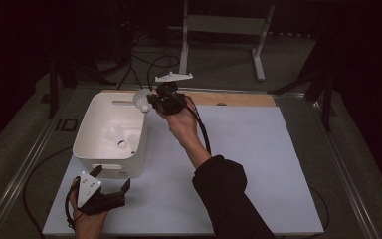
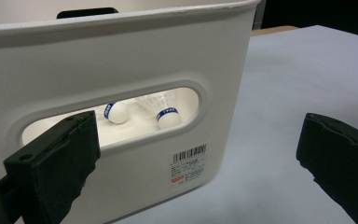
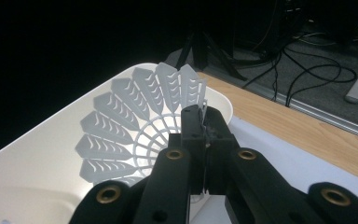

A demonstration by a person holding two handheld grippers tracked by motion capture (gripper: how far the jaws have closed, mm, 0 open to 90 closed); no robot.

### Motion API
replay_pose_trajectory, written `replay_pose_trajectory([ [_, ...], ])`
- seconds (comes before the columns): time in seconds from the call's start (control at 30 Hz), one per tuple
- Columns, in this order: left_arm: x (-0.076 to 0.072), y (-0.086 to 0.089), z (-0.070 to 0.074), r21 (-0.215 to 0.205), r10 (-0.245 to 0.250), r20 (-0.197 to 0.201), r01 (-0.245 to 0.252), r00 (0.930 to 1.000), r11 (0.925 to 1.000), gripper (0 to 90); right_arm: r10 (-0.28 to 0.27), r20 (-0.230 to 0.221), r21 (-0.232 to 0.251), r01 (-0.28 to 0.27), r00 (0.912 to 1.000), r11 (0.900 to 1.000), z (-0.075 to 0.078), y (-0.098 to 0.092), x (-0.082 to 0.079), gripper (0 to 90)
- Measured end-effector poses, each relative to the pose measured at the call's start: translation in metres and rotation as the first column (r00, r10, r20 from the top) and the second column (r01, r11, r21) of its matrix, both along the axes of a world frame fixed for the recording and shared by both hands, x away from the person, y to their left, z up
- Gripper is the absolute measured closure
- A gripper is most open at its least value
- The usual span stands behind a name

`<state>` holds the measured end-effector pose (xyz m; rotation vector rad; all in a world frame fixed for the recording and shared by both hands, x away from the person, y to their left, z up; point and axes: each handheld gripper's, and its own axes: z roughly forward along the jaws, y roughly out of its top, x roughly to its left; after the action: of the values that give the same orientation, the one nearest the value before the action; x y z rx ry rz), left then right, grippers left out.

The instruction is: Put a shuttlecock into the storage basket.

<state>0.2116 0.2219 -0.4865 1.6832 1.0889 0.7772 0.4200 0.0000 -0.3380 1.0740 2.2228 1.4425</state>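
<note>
Right gripper (image 1: 151, 103): clamped on shuttlecock (image 1: 142, 101), over bin (image 1: 92, 144) far rim | left gripper (image 1: 112, 180): released, at worktop (image 1: 258, 164) near-left corner

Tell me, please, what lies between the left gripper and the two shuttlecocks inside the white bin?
The bin's near wall; in the left gripper view, both shuttlecocks show through its handle slot.

The white rectangular plastic bin (image 2: 121, 56) has smooth walls with a soft shine, and a small paper barcode label (image 2: 189, 163) sticks on its front. The white plastic shuttlecock (image 3: 135, 126) has a thin, matt, ribbed skirt. The worktop (image 1: 258, 164) carries a matt pale sheet, with bare light wood (image 3: 298, 126) at the far edge; the black right tool (image 3: 204, 128) looks matt, with brass-coloured metal rivets.
</note>
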Motion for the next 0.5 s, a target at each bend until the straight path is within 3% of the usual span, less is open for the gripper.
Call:
replay_pose_trajectory([
  [0.5,-0.0003,-0.0001,0.0001,0.000,0.000,0.002,0.000,1.0000,1.0000,0.0,0.017,0.007,-0.007,-0.017,0.9998,1.000,0.0024,0.0094,-0.0040,89.0],
])
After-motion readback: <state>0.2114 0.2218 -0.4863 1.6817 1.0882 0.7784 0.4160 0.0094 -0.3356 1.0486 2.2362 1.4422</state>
